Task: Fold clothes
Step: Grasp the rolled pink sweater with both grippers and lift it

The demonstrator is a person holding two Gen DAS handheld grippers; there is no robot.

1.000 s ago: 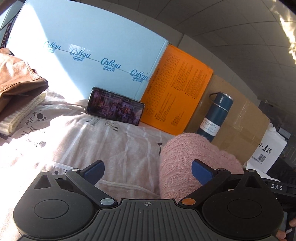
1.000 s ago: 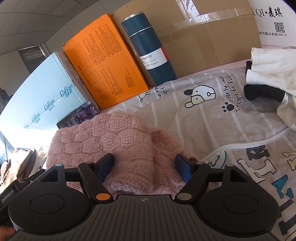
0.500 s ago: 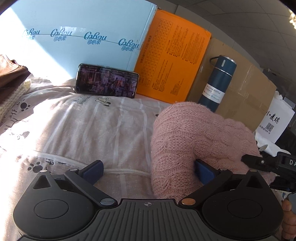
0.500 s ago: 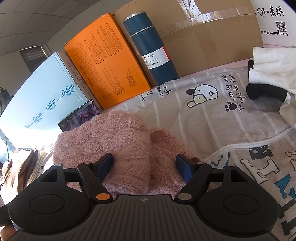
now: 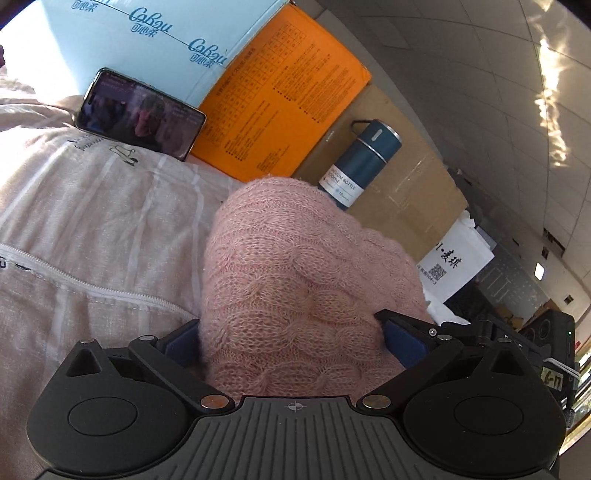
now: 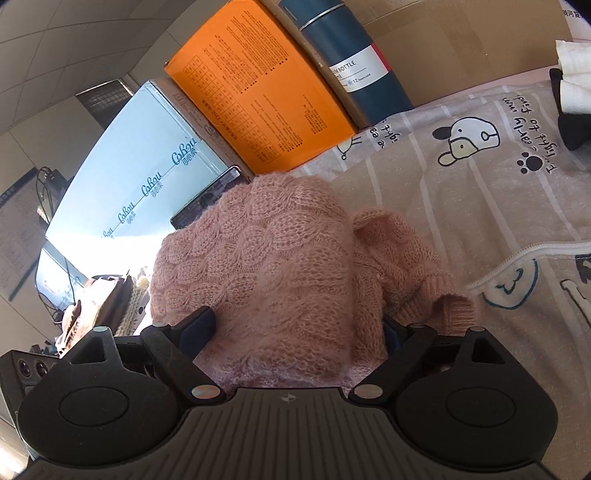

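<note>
A pink cable-knit sweater (image 5: 288, 266) lies bundled on a pale printed bed cover (image 5: 92, 229). My left gripper (image 5: 291, 343) stands wide around the near end of the bundle, one blue pad at each side, and does not squeeze it. The same sweater (image 6: 266, 258) fills the middle of the right wrist view, a ribbed cuff trailing off to its right. My right gripper (image 6: 295, 328) straddles it, and its jaws are opening with the knit between them. Its right pad is partly hidden behind the cuff.
An orange box (image 5: 280, 103), a light-blue box (image 5: 147, 33), a cardboard box (image 5: 406, 192) and a dark blue bottle (image 5: 358, 162) line the far side. A phone (image 5: 140, 114) leans on the boxes. White and black clothes (image 6: 569, 85) lie far right; a brown garment (image 6: 96, 302) far left.
My left gripper has swung right and closed in, so the sweater now sits between its fingers rather than beside them. My right gripper's fingers have spread wider around the sweater.
</note>
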